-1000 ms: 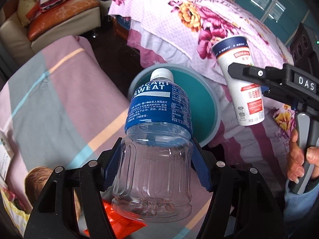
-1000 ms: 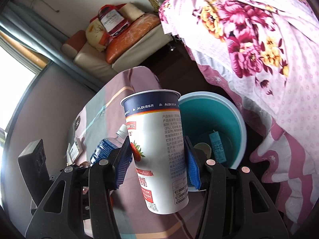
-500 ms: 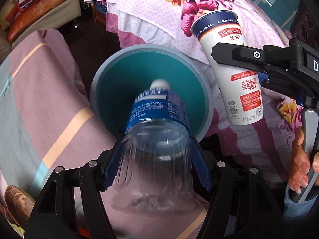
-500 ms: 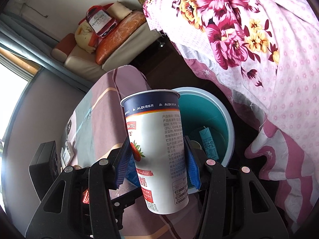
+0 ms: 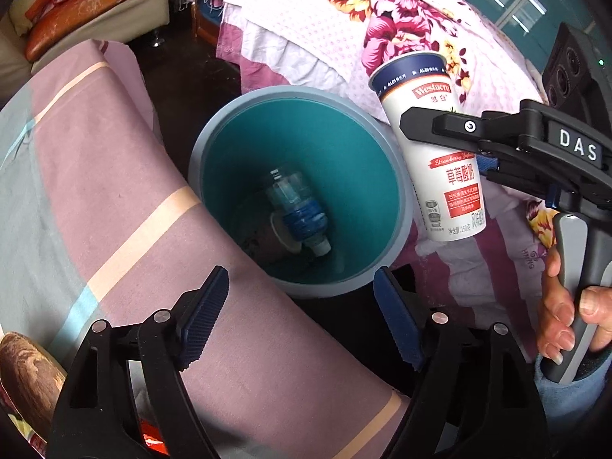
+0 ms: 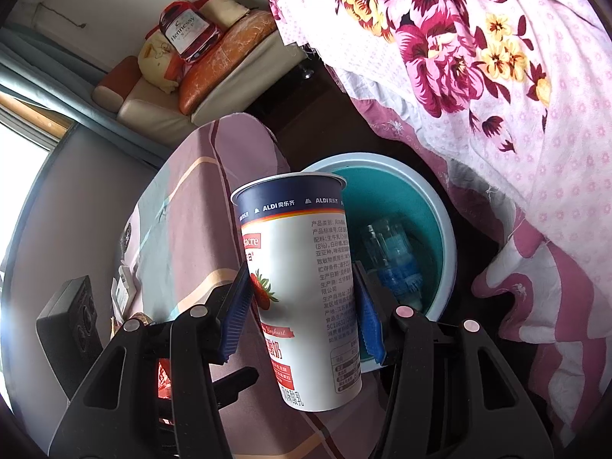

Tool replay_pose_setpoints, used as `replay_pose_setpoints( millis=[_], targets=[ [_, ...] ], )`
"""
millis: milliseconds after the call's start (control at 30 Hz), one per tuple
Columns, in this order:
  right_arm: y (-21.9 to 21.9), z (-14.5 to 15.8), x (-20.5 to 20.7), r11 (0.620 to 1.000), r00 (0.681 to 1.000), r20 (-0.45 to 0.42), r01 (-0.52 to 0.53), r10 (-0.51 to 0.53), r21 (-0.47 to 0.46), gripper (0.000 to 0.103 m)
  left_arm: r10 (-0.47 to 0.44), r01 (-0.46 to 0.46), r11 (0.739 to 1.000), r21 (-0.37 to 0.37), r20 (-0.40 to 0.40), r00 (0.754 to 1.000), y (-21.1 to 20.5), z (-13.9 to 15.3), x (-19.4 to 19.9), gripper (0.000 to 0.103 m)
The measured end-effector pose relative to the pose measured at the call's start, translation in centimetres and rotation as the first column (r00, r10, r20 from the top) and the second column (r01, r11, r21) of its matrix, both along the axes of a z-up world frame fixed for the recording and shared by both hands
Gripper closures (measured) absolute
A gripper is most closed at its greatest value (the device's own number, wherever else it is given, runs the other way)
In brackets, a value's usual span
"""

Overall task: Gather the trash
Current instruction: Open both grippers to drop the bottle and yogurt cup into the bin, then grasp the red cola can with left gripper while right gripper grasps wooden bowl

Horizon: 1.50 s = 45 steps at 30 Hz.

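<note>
The clear plastic bottle (image 5: 296, 206) with a blue label lies cap-down inside the teal bin (image 5: 214, 145), among other litter. My left gripper (image 5: 302, 321) hovers over the bin's near rim, its jaws opening and nothing between them. My right gripper (image 6: 302, 306) is shut on a white strawberry yoghurt cup (image 6: 306, 267), held upright just to the right of the bin. In the left wrist view the same cup (image 5: 440, 160) and right gripper (image 5: 459, 141) hang beside the bin. From the right wrist, the bottle (image 6: 394, 260) shows in the bin (image 6: 447, 237) behind the cup.
A striped pink and grey cloth (image 5: 95, 191) covers the surface left of the bin. A floral bedspread (image 5: 344, 26) hangs behind and to the right. A sofa with cushions (image 6: 199, 72) stands at the back. A red wrapper (image 5: 153, 440) lies under the left gripper.
The left gripper let go of the bottle, which dropped into the bin, and its jaws stand wider. Both grippers sank a little toward the bin. The right still holds the cup.
</note>
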State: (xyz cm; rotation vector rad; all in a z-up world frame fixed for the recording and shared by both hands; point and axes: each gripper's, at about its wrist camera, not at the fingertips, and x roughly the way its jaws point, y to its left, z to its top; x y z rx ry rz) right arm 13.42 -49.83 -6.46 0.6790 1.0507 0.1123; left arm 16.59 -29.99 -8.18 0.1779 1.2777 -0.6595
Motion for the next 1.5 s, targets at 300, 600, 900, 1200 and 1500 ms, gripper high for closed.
replay_pose_setpoints(
  millis=[300, 600, 900, 1200, 1500],
  targets=[
    [0.8, -0.1, 0.2, 1.000, 1.000, -0.015, -0.016, 0.016, -0.012, 0.054, 0.057, -0.057, 0.998, -0.027, 0.001, 0.998, 2.1, 0.5, 0.3, 0.024],
    [2.0, -0.8, 0.8, 0.999, 0.996, -0.076, -0.039, 0.037, -0.032, 0.051, 0.099, -0.098, 0.993, -0.066, 0.019, 0.995, 4.7, 1.7, -0.4, 0.019],
    [3.2, 0.1, 0.4, 0.998, 0.996, -0.082, -0.029, 0.025, -0.053, 0.032, 0.143, -0.139, 0.985, -0.105, 0.035, 0.989, 7.6, 2.9, -1.2, 0.016],
    [4.4, 1.6, -0.3, 0.999, 0.995, -0.096, -0.021, 0.017, -0.046, 0.028, 0.189, -0.179, 0.973, -0.145, 0.058, 0.980, 10.6, 4.2, -2.5, 0.013],
    [7.9, 3.8, -1.1, 0.994, 0.995, -0.078, -0.067, 0.060, -0.081, 0.026, 0.254, -0.238, 0.956, -0.173, 0.074, 0.964, 15.1, 5.4, -4.3, 0.013]
  ],
)
